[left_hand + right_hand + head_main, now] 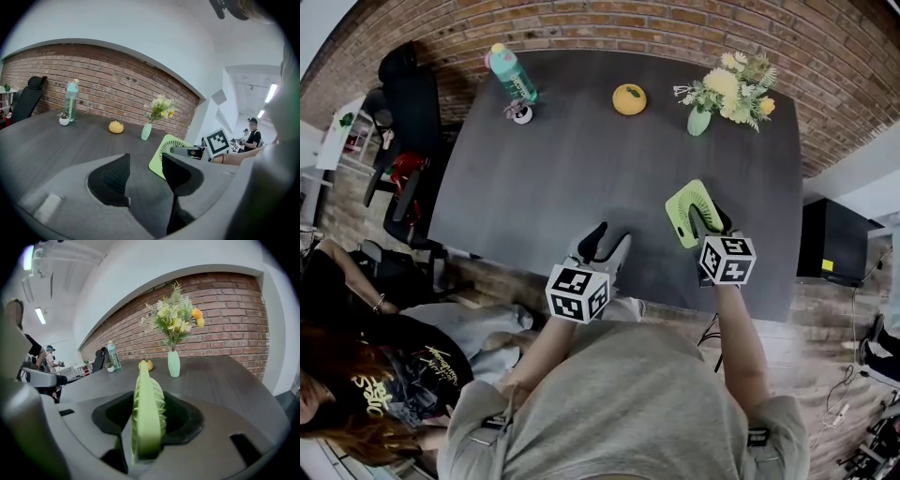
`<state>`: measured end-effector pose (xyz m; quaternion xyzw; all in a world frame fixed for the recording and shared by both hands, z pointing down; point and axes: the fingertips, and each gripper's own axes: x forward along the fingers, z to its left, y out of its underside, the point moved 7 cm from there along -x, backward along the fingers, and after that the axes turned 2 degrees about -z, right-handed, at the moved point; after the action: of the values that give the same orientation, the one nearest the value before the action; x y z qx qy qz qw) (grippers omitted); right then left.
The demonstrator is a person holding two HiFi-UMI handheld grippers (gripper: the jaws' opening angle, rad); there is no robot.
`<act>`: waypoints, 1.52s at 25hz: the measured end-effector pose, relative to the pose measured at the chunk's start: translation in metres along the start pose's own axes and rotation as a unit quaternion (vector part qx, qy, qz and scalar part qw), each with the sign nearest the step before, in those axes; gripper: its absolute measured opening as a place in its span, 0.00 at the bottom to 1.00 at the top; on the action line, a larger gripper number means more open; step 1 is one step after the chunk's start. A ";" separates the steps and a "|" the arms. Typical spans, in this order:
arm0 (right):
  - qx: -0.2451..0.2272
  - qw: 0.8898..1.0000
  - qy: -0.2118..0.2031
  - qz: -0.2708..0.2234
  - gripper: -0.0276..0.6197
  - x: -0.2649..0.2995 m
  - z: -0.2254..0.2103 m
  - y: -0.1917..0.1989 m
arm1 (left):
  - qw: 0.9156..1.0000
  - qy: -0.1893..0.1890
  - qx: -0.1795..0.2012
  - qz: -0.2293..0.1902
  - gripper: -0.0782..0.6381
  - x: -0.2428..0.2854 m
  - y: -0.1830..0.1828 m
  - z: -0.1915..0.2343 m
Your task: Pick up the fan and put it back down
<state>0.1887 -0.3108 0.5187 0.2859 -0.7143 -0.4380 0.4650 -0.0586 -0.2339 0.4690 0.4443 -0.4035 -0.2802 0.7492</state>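
My right hand-held gripper (pixel 705 223) is closed on the green fan (pixel 687 210), just right of centre in the head view. In the right gripper view the fan (pixel 147 413) stands edge-on between the two pads. It is over the near part of the dark counter (pixel 581 169); I cannot tell whether it touches the surface. My left hand-held gripper (pixel 605 246) sits lower centre, jaws apart and holding nothing. An orange (pixel 629 98) and a vase of flowers (pixel 698 122) stand along the top edge.

Lime-green fan (pixel 682 212) upright on edge
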 end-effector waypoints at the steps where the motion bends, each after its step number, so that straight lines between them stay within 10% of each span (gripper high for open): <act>1: -0.003 1.000 0.000 0.000 0.34 0.000 0.002 0.000 | 1.000 0.000 0.000 -0.001 0.39 -0.001 -0.001 0.000; 38: -0.064 0.993 -0.099 -0.015 0.33 0.051 0.077 -0.059 | 0.996 -0.072 -0.020 -0.047 0.39 -0.042 -0.009 0.046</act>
<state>0.0980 -0.3512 0.4726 0.2215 -0.7231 -0.5155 0.4029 -0.1199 -0.2260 0.4589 0.4260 -0.4293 -0.3541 0.7134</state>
